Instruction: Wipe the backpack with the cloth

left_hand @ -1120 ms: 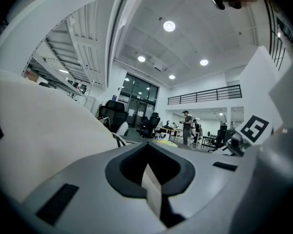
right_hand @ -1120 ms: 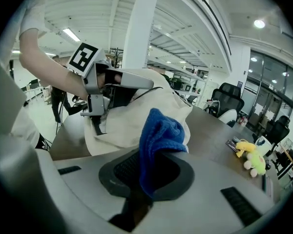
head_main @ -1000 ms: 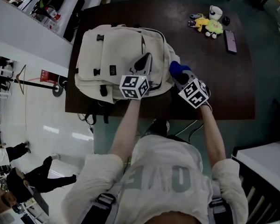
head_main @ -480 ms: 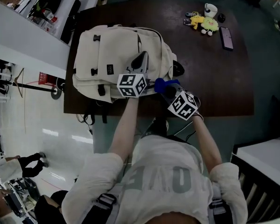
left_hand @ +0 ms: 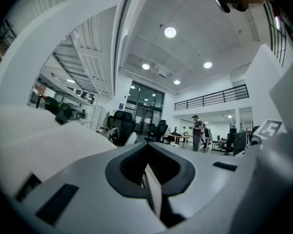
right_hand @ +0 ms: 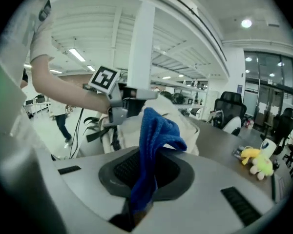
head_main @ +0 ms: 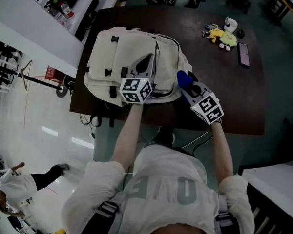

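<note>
A cream backpack (head_main: 122, 57) lies flat on the dark table (head_main: 224, 87). My left gripper (head_main: 146, 62) rests on top of it near its right side. Its jaws are shut on a thin pale strip (left_hand: 154, 191) that seems to be part of the backpack. My right gripper (head_main: 188, 84) is shut on a blue cloth (head_main: 183, 77), which touches the backpack's right near corner. In the right gripper view the cloth (right_hand: 154, 130) stands up from the jaws of the right gripper (right_hand: 146, 179), with the backpack (right_hand: 185, 118) just behind it and the left gripper's marker cube (right_hand: 105, 80) beyond.
A yellow plush toy (head_main: 219, 34), a white cup (head_main: 229, 23) and a dark phone (head_main: 243, 54) lie at the table's far right. The table's near edge runs just under both grippers. Black straps hang off the left near corner (head_main: 95, 121).
The right gripper carried the cloth left along the backpack's near edge, then back right to its right near corner. The left gripper stayed on the backpack.
</note>
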The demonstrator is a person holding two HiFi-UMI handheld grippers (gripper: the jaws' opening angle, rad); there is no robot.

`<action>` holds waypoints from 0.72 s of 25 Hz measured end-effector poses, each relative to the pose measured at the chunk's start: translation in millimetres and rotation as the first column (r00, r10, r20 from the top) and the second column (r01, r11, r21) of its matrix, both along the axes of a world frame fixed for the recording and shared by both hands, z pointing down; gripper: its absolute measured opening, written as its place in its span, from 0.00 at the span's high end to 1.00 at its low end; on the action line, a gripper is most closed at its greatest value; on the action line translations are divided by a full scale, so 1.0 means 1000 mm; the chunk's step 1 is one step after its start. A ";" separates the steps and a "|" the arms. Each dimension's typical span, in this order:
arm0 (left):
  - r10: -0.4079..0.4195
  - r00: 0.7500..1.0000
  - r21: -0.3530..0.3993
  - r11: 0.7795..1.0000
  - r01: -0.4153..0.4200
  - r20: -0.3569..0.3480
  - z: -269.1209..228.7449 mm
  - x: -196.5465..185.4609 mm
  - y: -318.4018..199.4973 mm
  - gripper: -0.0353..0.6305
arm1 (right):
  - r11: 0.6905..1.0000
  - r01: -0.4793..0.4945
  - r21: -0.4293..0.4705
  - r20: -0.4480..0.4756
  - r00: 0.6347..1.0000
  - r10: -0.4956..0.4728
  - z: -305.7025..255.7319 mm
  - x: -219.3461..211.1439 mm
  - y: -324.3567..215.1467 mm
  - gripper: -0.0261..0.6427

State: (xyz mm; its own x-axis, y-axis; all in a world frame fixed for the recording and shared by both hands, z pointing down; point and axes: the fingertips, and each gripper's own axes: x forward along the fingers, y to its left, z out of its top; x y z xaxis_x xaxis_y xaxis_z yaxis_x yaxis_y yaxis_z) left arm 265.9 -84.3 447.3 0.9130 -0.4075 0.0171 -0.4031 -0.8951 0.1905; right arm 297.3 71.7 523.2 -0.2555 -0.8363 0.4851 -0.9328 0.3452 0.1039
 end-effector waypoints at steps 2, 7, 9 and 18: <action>-0.046 0.999 0.030 0.998 0.046 -0.011 -0.022 -0.014 -0.018 0.94 | 0.996 -0.013 0.083 0.006 1.000 0.013 -0.033 0.023 -0.018 0.90; -0.178 0.984 0.073 0.981 0.180 -0.026 -0.058 -0.050 -0.078 0.94 | 0.972 0.099 0.212 -0.069 0.994 -0.086 -0.091 0.052 -0.096 0.90; -0.219 0.975 0.084 0.972 0.221 -0.028 -0.067 -0.057 -0.103 0.94 | 0.957 0.176 0.231 -0.110 0.982 -0.155 -0.108 0.054 -0.138 0.90; -0.217 0.974 0.073 0.974 0.213 0.061 -0.070 -0.052 -0.188 0.94 | 0.854 0.485 0.189 -0.238 0.866 -0.439 -0.125 0.039 -0.332 0.90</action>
